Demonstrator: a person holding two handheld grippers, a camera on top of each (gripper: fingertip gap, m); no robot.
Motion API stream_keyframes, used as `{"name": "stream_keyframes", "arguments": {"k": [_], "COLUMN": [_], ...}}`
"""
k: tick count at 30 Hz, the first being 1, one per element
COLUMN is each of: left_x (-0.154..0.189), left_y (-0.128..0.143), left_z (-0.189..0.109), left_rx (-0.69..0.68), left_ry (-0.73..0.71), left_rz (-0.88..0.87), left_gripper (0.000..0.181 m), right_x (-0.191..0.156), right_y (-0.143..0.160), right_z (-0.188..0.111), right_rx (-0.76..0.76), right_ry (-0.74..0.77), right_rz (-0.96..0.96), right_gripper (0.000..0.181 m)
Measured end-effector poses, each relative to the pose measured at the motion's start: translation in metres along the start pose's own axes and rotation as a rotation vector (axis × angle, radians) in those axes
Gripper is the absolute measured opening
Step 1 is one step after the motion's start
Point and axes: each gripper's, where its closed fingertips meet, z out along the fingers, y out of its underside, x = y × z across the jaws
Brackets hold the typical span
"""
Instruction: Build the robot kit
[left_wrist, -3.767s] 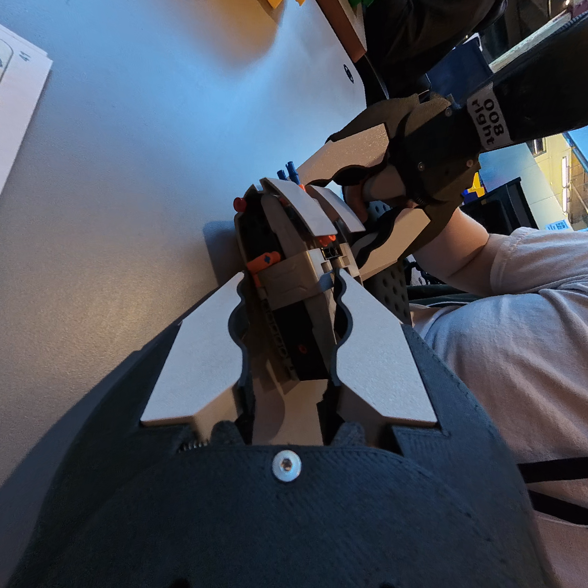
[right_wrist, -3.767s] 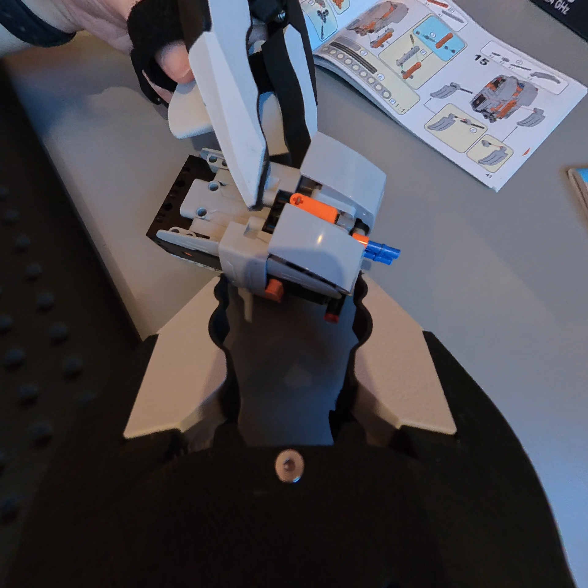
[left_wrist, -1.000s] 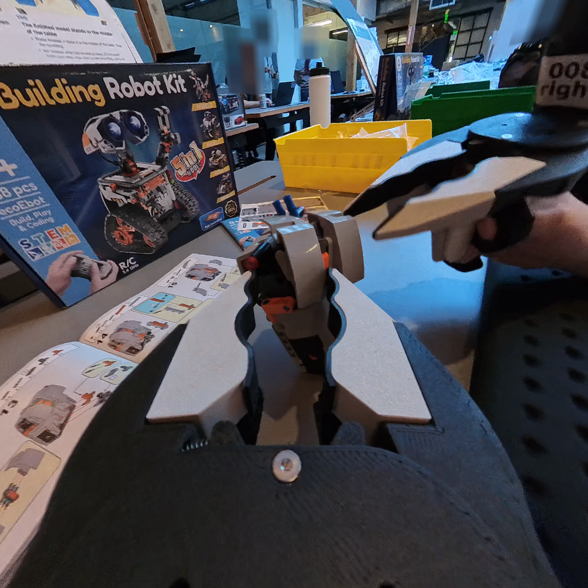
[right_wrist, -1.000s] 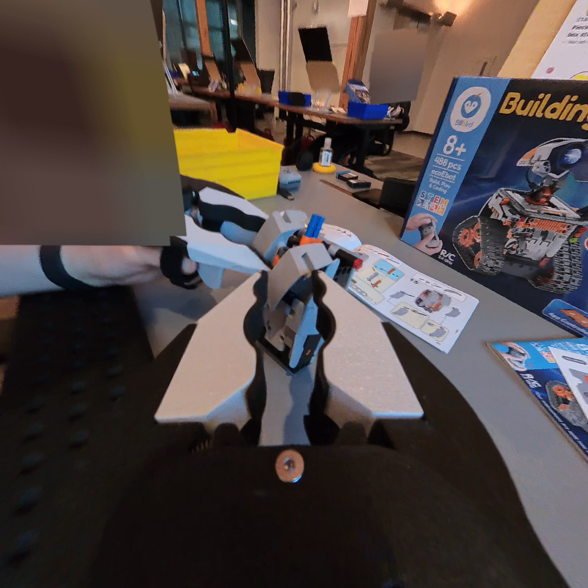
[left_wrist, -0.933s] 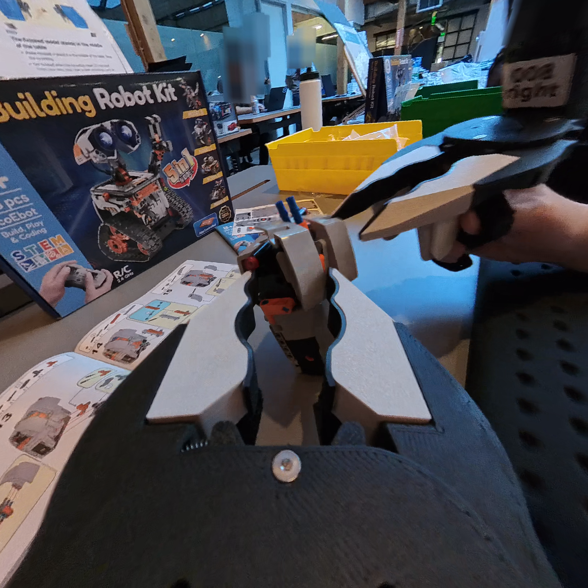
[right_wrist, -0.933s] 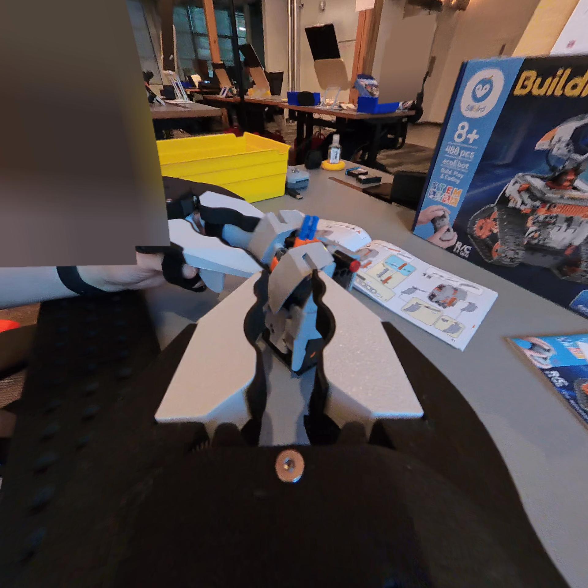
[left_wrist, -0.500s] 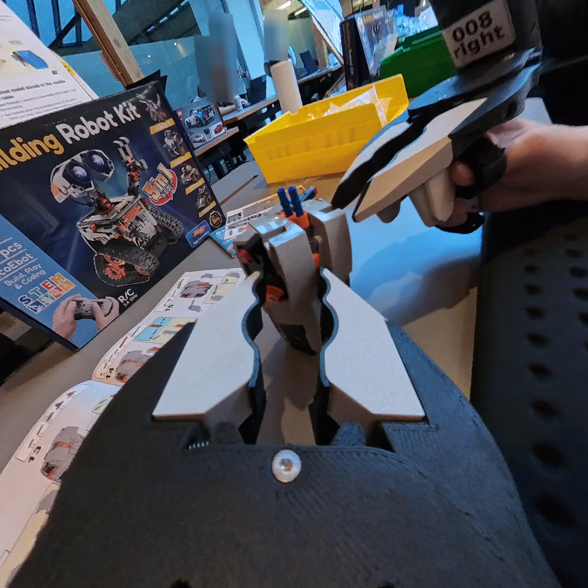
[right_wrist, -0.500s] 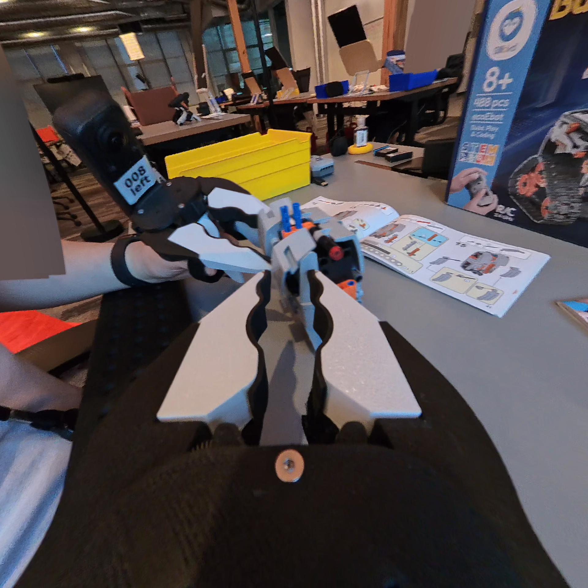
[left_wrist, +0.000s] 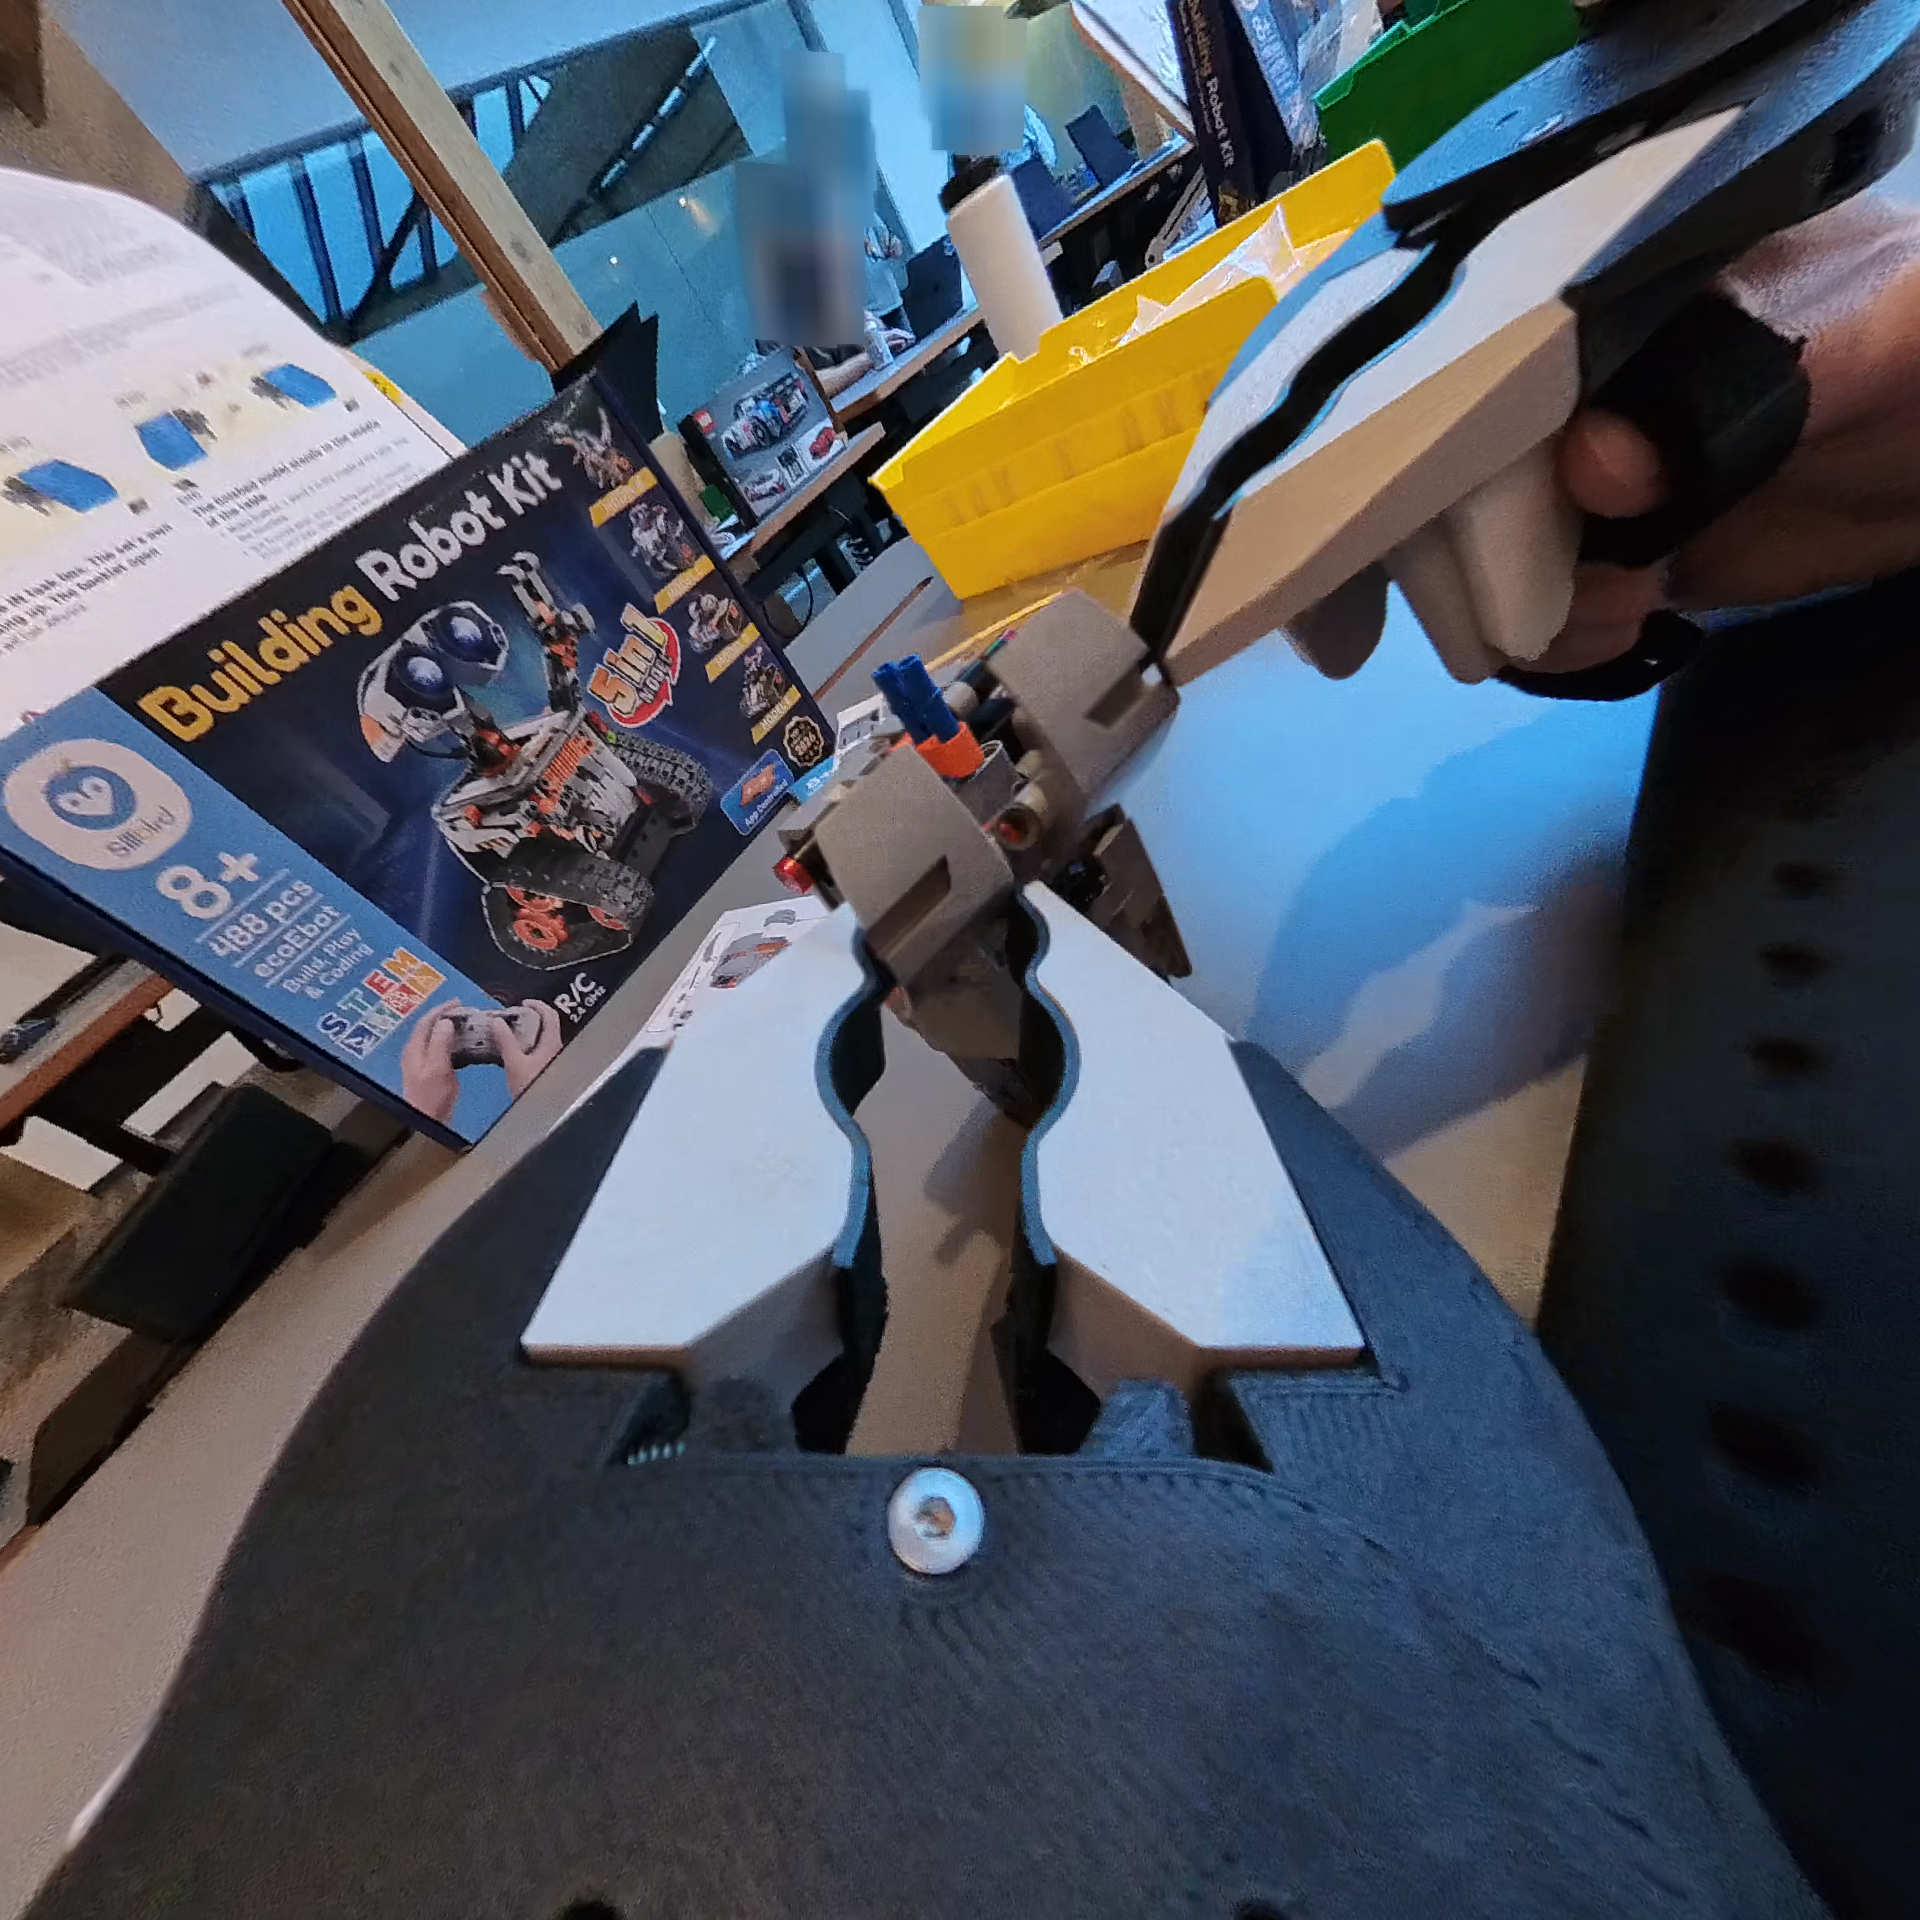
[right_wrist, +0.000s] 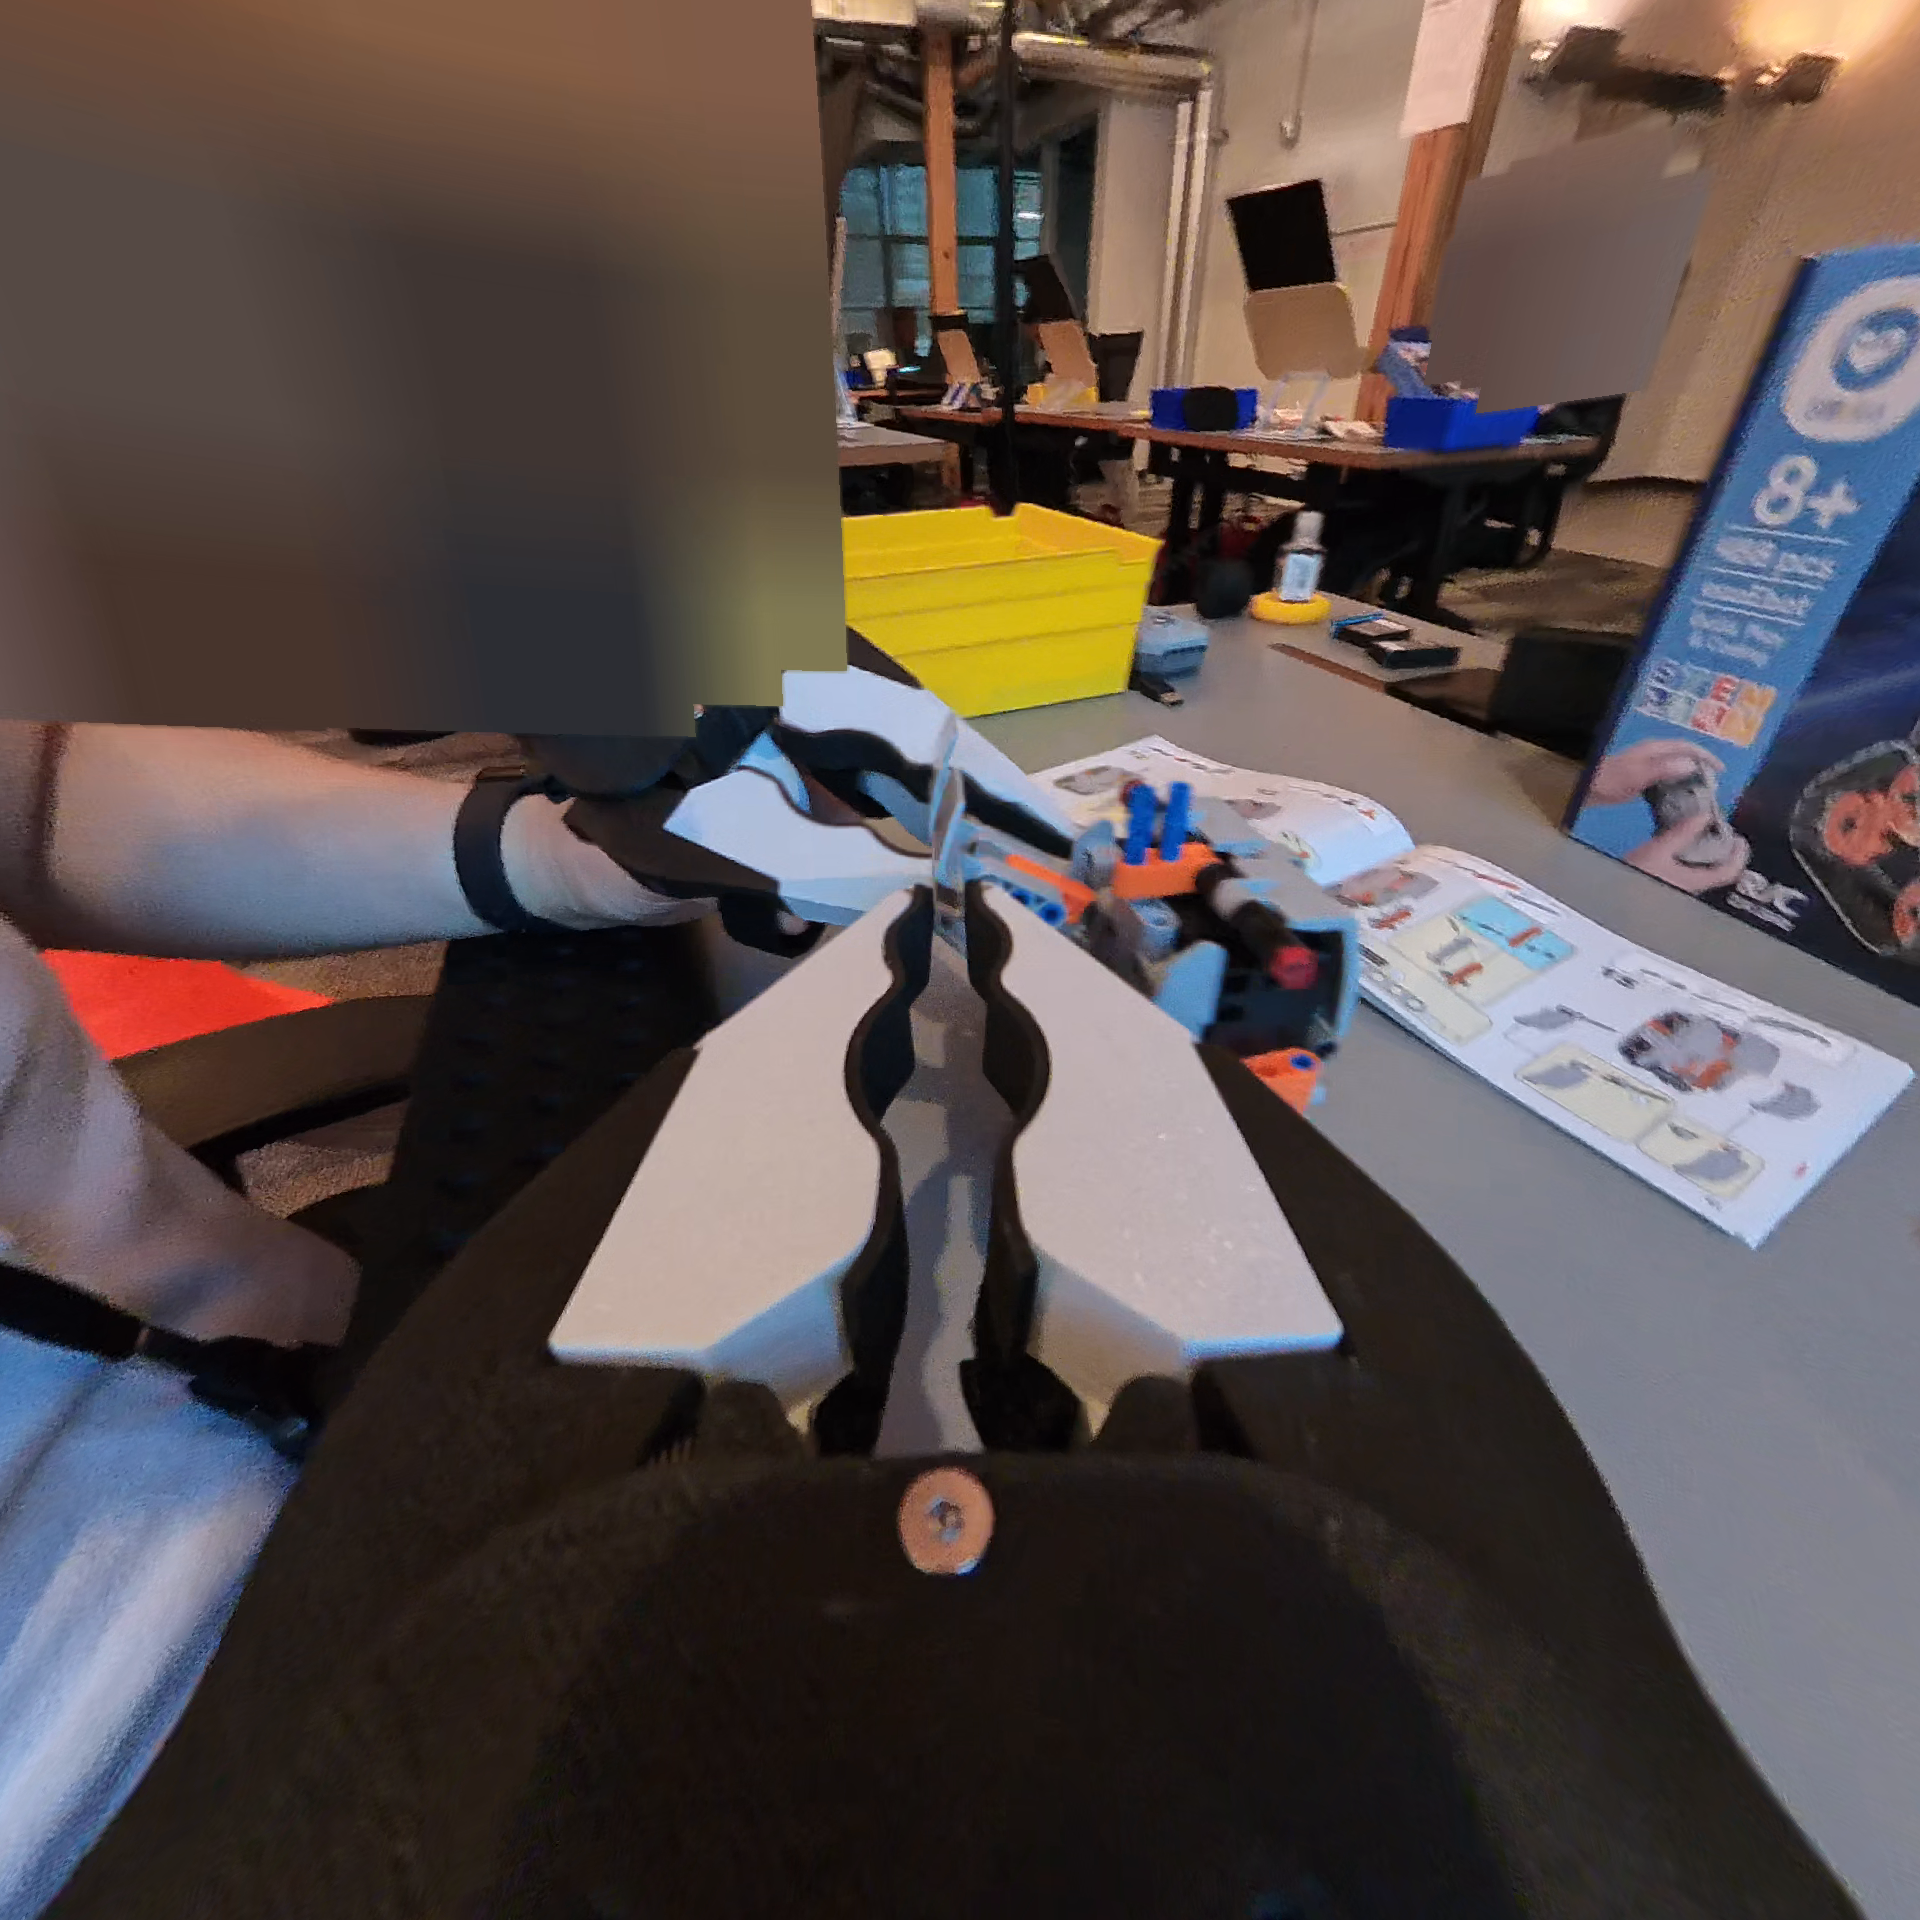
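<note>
A grey brick model (left_wrist: 914, 842) with orange parts and two blue pins is held above the grey table (right_wrist: 1558, 1351). My left gripper (left_wrist: 945, 925) is shut on the model's lower body. My right gripper (right_wrist: 948, 904) is nearly closed and pinches a thin grey panel at the model's edge. In the left wrist view the right gripper (left_wrist: 1148, 639) comes in from the upper right, its tips on the model's far grey panel. In the right wrist view the left gripper (right_wrist: 997, 836) reaches in from the left onto the model (right_wrist: 1195, 914).
A blue robot kit box (left_wrist: 416, 727) stands behind, also in the right wrist view (right_wrist: 1766, 623). An open instruction booklet (right_wrist: 1558, 997) lies on the table. A yellow bin (right_wrist: 987, 603) sits farther back. A black dotted mat (left_wrist: 1766, 1039) lies at the near edge. The left gripper's tips are roughly 5 cm from the right gripper's.
My right gripper has closed further, from around the model's body to a thin edge panel. The model has tilted and turned between the grippers. My left gripper stays shut on it.
</note>
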Motion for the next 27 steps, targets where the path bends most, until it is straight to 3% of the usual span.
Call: {"name": "stream_keyframes", "arguments": {"k": [6,10,12,15,17,21,27], "left_x": [0.009,0.009,0.006,0.005,0.004,0.008,0.01], "left_y": [0.0,0.002,0.004,0.008,0.012,0.015,0.019], "left_z": [-0.021,-0.032,-0.034,-0.034,-0.034,-0.034,-0.033], "left_rx": [0.005,0.018,0.013,0.003,-0.017,-0.033,-0.052], "left_ry": [0.034,0.074,0.085,0.096,0.092,0.122,0.169], "left_rz": [0.062,0.012,-0.029,-0.052,-0.056,-0.098,-0.186], "left_gripper": [0.014,0.014,0.014,0.014,0.014,0.014,0.014], "right_x": [-0.012,0.014,0.038,0.064,0.064,0.063,0.058], "right_y": [0.008,-0.015,-0.022,0.003,0.014,0.034,0.036], "right_z": [0.003,-0.004,-0.003,0.011,0.022,0.034,0.04], "right_rx": [-0.043,-0.062,-0.101,-0.274,-0.351,-0.497,-0.513], "right_ry": [-0.054,0.003,0.058,0.054,-0.012,-0.096,-0.155], "right_rz": [-0.023,-0.16,-0.23,-0.262,-0.232,-0.24,-0.193], "right_gripper": [0.001,0.038,0.068,0.083,0.082,0.057,0.044]}}
